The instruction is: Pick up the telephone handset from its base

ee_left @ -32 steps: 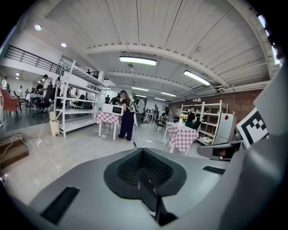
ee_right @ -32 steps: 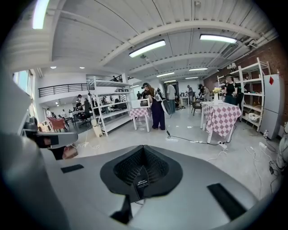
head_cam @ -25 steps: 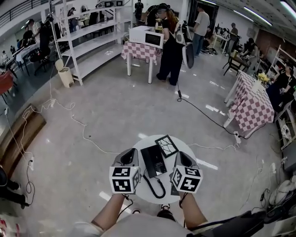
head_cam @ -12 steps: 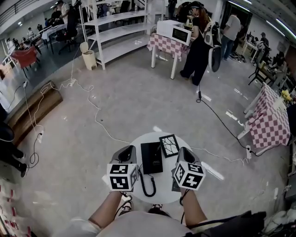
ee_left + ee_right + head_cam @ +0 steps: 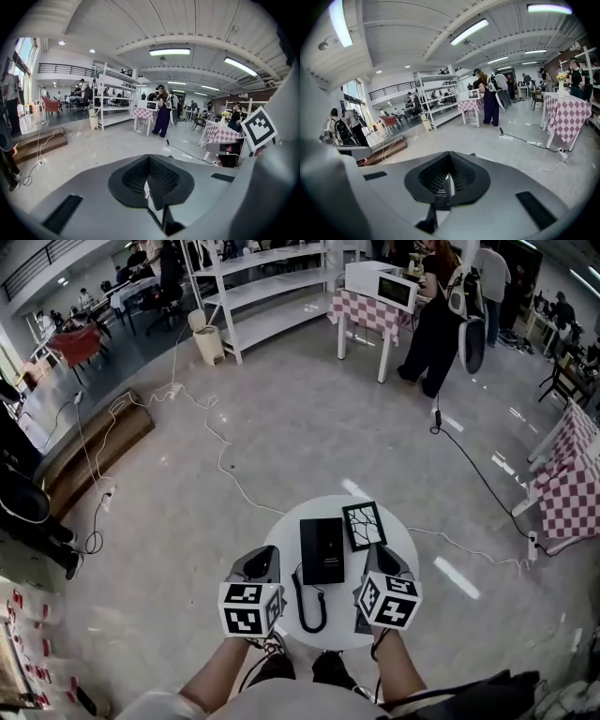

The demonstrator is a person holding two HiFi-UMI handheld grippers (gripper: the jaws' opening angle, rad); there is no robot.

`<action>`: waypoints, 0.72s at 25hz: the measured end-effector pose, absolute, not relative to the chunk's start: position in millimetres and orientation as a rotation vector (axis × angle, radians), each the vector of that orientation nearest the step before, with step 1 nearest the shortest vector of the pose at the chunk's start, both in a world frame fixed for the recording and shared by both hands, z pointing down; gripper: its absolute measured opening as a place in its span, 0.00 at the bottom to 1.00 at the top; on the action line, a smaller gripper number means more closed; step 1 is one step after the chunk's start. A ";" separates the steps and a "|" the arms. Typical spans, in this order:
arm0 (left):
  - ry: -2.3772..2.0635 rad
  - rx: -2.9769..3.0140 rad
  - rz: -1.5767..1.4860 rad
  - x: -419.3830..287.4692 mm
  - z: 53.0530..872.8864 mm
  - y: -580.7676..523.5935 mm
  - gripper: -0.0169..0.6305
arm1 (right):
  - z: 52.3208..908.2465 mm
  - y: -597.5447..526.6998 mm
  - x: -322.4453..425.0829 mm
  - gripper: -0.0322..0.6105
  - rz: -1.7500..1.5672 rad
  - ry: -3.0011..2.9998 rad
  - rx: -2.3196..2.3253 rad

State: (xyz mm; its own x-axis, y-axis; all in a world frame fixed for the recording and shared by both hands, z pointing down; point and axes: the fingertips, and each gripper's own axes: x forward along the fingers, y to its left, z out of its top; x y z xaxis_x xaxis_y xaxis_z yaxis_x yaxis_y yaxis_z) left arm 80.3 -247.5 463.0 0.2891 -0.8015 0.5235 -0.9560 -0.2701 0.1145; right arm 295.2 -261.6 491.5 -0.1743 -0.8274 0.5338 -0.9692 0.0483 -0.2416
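While both claws are hanging over the near rim of the table, none of the pick is done yet. The left gripper [image 5: 267, 554] is sitting fully closed, jaws pressed together with nothing between them; the left gripper view is showing the same. The right gripper [image 5: 377, 556] is likewise showing jaws together and empty. Neither seems to be touching the phone; they are flanking its near end, one on each side.

The coiled cord [image 5: 310, 607] is looping off the near edge of the telephone [image 5: 322, 550], which is lying flat in the middle of the round white table [image 5: 281, 526]. The handset is apparently sitting on its base, not yet lifted. What is remaining, by my read: open a claw, close it on the handset, raise it clear.

A framed picture [image 5: 364, 525] is sitting just beside the phone's far right corner and is not part of the job.

Hard to make out: from the head view the phone is reading as one black slab, so I am not telling handset from base. Both gripper views are mostly filling with their own grey bodies, with only slivers of black phone and cord peeking below the jaws.

Further out, a white cable [image 5: 222, 448] is trailing over the floor. Shelving [image 5: 272, 296], a checkered table [image 5: 375, 310] and people are standing well apart, too small for detail.
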 end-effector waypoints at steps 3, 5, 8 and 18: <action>-1.557 2.136 0.533 79.7 475.3 -243.7 0.05 | 507.9 -257.7 290.1 0.08 0.838 -2.055 1.792; -1.538 2.124 0.542 83.5 485.7 -241.7 0.05 | 520.2 -254.3 290.6 0.09 0.851 -2.038 1.771; -1.513 2.119 0.567 93.9 502.6 -237.0 0.05 | 536.0 -246.7 295.9 0.09 0.867 -2.021 1.747; -1.446 2.029 0.578 105.7 569.8 -226.7 0.05 | 579.6 -233.7 289.9 0.09 0.873 -1.995 1.615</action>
